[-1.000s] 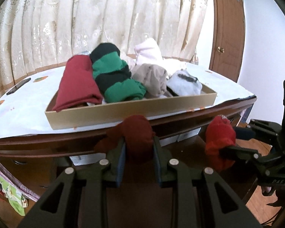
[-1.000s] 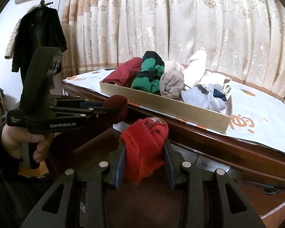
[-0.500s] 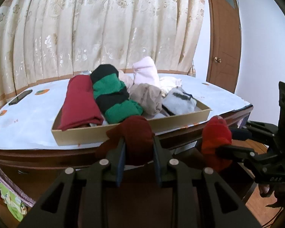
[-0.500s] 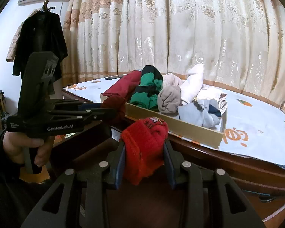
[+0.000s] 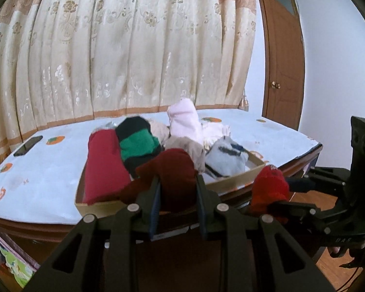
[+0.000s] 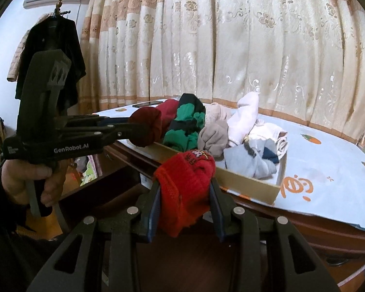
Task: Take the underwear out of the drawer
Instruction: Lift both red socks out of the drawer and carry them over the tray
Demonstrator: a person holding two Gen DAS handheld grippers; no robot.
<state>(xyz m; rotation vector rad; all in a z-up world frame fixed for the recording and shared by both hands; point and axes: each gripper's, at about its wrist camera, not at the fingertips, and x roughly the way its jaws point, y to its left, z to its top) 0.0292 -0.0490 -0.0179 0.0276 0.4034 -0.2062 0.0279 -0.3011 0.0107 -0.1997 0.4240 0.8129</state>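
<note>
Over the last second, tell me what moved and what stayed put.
The left gripper rose with its dark red bundle, which now overlaps the cardboard tray in its view instead of hanging below the table edge. The right gripper stayed put, clamped on the bright red bundle. Nothing was released; the tray's clothes are unchanged.

Tablecloth (image 6: 328,170) right of box (image 6: 255,182) bare.

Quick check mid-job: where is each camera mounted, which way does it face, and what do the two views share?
Left wrist: on the left tool, shut on a dark red roll, facing the box; right tool beside.
Right wrist: on the right tool, shut on a bright red roll; hand visible.
Shared: box, curtain.
</note>
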